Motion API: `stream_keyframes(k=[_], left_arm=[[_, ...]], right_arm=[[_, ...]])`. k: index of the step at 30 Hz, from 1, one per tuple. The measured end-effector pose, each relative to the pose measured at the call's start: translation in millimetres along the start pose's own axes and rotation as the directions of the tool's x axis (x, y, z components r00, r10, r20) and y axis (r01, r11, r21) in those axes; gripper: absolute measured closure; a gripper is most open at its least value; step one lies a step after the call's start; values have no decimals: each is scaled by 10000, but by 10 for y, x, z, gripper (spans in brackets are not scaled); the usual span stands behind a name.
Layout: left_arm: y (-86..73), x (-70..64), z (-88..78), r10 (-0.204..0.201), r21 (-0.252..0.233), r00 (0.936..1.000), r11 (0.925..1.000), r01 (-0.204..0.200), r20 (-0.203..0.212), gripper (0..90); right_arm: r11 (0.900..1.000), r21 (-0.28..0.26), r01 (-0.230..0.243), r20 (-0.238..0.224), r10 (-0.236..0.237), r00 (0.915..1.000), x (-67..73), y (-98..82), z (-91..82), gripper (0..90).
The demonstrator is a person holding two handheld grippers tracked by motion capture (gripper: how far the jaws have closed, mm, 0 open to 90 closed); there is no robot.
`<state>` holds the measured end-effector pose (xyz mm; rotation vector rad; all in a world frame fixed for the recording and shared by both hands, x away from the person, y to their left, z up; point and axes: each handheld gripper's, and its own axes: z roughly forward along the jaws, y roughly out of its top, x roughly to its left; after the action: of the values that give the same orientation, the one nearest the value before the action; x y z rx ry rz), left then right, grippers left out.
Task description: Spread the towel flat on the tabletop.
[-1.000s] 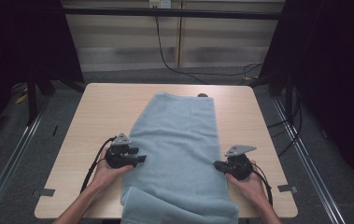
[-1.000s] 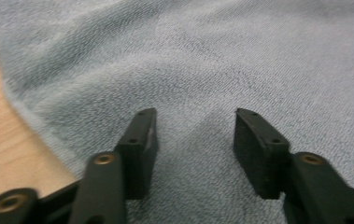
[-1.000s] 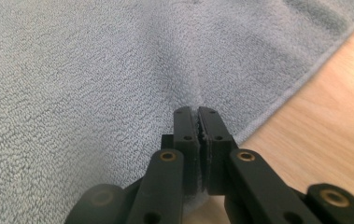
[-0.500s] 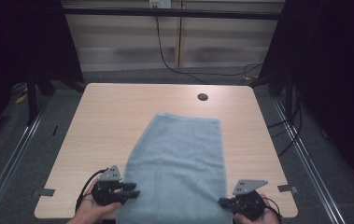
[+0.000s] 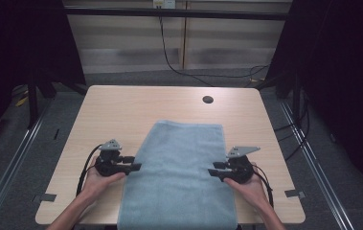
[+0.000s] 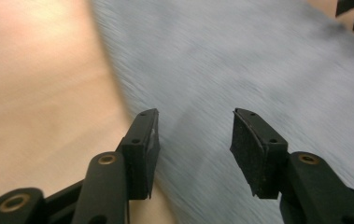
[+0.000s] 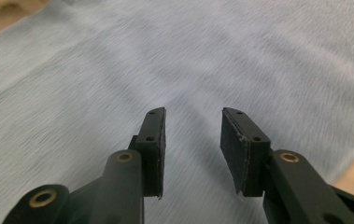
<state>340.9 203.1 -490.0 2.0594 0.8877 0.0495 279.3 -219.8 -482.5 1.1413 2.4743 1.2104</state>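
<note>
The light-blue terry towel lies flat at the wooden surface's six o'clock edge, seemingly folded once; further folds remain. Left gripper and right gripper, just opening, flank it, released.

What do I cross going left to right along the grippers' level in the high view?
Bare table → left gripper, jaws open at the towel's edge → blue towel → right gripper, jaws open → bare table again.

No readable text

No lettering, label, brand, number or sign can be made out on anything in these views.
</note>
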Motion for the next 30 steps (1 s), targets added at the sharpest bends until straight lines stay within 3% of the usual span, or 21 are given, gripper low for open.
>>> stream_keyframes(k=[2, 5, 6, 9, 10, 11, 12, 13, 19, 23, 24, 26, 28, 29, 30], left_arm=[[12, 42, 15, -95, -266, 9998, 9996, 91, -148, 508], [44, 140, 78, -163, -193, 9970, 9997, 149, -758, 467], [39, 173, 114, -243, -195, 9973, 9995, 230, -689, 439], [30, 161, 176, -176, -26, 9965, 9998, 175, -822, 441], [25, 154, 195, -94, 57, 9972, 9999, 99, -739, 474], [18, 140, 212, 143, 137, 9975, 9998, -134, -692, 553], [20, 119, 224, 281, 153, 9971, 9995, -271, -705, 701], [23, 107, 225, 349, 125, 9978, 9993, -342, -572, 754], [91, -72, 128, 845, -378, 9962, 9956, -852, -204, 810], [145, -364, 79, 1658, -697, 9860, 9839, -1643, 154, 803], [149, -477, 94, 1968, -699, 9801, 9784, -1947, 247, 784], [145, -620, 146, 2428, -489, 9689, 9694, -2406, 470, 784], [117, -753, 255, 2803, -153, 9564, 9599, -2800, 820, 707], [77, -844, 367, 2868, 139, 9483, 9565, -2912, 1357, 681], [77, -844, 367, 2868, 139, 9483, 9565, -2912, 1357, 668]], right_arm=[[9999, 118, -11, -17, 11, 10000, -41, 37, 65, 636], [9996, 231, -134, -75, 136, 9999, -85, 79, 231, 630], [9973, 705, 195, 103, -203, 9997, -33, 56, 310, 638], [9974, 668, 270, 78, -276, 9996, 10, 37, 301, 640], [9968, 721, 344, 78, -350, 9994, 29, 22, 284, 642], [9972, 683, 298, 64, -303, 9995, 39, 8, 275, 642], [9978, 611, 243, -39, -241, 9997, 56, -30, 246, 641], [9979, 619, 189, -11, -188, 9998, 70, -49, 229, 641], [9976, 663, 178, -206, -164, 9997, 120, -110, 165, 641], [9976, 660, 221, -193, -208, 9996, 168, -146, 133, 640], [9976, 653, 231, -206, -218, 9996, 185, -164, 118, 640], [9977, 652, 181, -182, -170, 9997, 193, -170, 112, 640], [9982, 576, 191, -258, -176, 9995, 194, -186, 106, 640], [9982, 575, 170, -266, -155, 9995, 193, -185, 105, 640], [9982, 575, 170, -266, -155, 9995, 193, -185, 105, 640]])
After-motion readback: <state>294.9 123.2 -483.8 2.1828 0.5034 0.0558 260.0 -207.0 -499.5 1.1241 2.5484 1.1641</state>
